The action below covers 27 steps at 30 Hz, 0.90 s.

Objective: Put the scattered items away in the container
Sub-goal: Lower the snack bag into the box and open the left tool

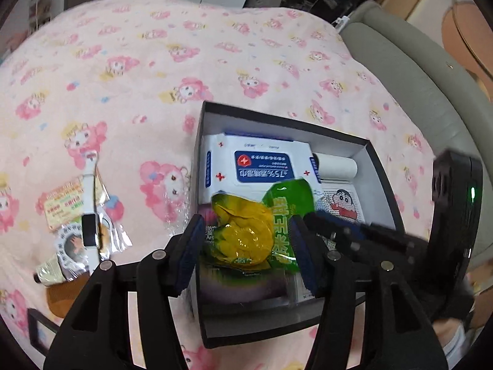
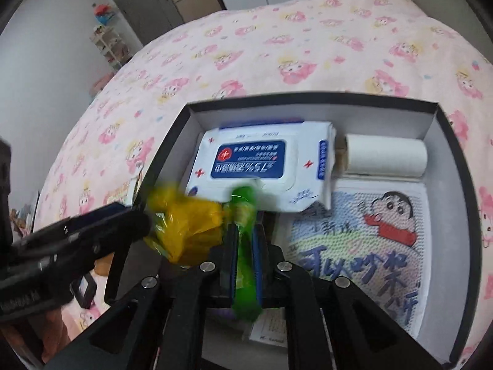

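Now, right hand-held gripper (image 2: 242, 256) clamping snack packet (image 2: 243, 246) — over box (image 2: 172, 129)

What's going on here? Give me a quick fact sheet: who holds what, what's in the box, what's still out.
held item: green-and-yellow snack packet
holder: right gripper, jaws shut on its green edge
left gripper: jaws open either side of the packet
container: black box on the pink blanket
already inside: wipes pack, white roll, cartoon picture
still outside: white watch

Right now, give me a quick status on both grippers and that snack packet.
Right gripper shut on green-and-yellow snack packet, above black box. Left gripper open, straddling packet. Wipes pack directly below; watch remains on bedspread.
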Tool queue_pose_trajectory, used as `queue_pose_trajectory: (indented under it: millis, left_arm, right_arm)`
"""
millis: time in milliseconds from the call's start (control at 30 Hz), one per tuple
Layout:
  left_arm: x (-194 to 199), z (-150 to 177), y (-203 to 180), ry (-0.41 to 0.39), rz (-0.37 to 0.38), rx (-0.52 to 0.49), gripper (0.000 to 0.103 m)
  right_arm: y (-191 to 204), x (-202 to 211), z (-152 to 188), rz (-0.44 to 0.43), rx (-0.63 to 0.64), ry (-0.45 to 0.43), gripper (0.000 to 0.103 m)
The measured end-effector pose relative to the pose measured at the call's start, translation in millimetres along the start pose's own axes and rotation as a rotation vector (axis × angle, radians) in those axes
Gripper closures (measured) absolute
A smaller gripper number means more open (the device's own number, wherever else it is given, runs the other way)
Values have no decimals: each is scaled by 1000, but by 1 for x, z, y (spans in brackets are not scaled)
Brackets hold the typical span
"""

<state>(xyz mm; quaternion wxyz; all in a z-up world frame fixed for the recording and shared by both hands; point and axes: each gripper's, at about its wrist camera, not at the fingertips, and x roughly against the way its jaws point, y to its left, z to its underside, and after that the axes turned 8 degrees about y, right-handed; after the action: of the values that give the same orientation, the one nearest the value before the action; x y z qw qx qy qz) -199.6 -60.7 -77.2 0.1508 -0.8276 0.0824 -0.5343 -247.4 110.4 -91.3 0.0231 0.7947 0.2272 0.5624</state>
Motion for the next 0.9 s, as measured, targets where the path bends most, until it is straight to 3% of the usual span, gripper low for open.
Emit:
queue_pose_trajectory:
  millis: [133, 233, 400, 700, 767, 900]
  left_arm:
    - [-8, 2, -15, 69, 28, -67, 49]
    - [-18, 7, -23, 109, -42, -106, 53]
    - [-44, 0, -11, 164, -58, -48, 65]
    - [-52, -19, -12, 166, -57, -69, 67]
    - [-51, -18, -13, 164, -49, -62, 63]
    - [-25, -4, -22, 82, -26, -81, 59]
  right_arm:
    - [2, 7, -3, -6, 7, -3, 95]
    - [4, 11, 5, 2, 24, -3, 95]
    - [-4, 3, 8, 6, -2, 26, 95]
    - [1, 12, 11, 33, -9, -12, 95]
    - [2, 15, 14, 50, -11, -20, 95]
    - [6, 24, 22, 86, -3, -46, 95]
